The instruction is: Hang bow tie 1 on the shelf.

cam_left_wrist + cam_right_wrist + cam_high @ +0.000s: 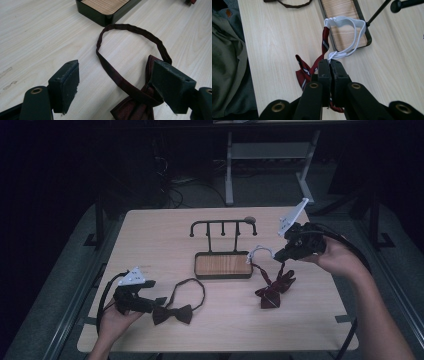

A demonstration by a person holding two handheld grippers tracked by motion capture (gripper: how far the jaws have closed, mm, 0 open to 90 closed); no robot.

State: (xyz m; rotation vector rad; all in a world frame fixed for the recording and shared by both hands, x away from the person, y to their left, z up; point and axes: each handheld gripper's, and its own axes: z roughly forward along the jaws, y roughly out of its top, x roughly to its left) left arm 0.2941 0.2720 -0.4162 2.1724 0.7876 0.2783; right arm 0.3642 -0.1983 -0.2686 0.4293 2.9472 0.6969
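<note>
Between the closed jaws of the right gripper (329,65), the red striped bow tie (274,289) hangs by its white elastic loop (345,25), lifted toward the black hook stand (223,227). Next, I judge, the loop must go over a hook. Left gripper (115,85) jaws stand apart around the dark maroon bow tie (136,105) on the desk (150,235).

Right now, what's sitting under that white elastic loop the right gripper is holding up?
Under the white elastic loop lies the rack's wooden tray base, its black rim showing beside the pale table. The right gripper pinches the strap; the red striped bow tie hangs below, partly hidden behind the jaws.
</note>
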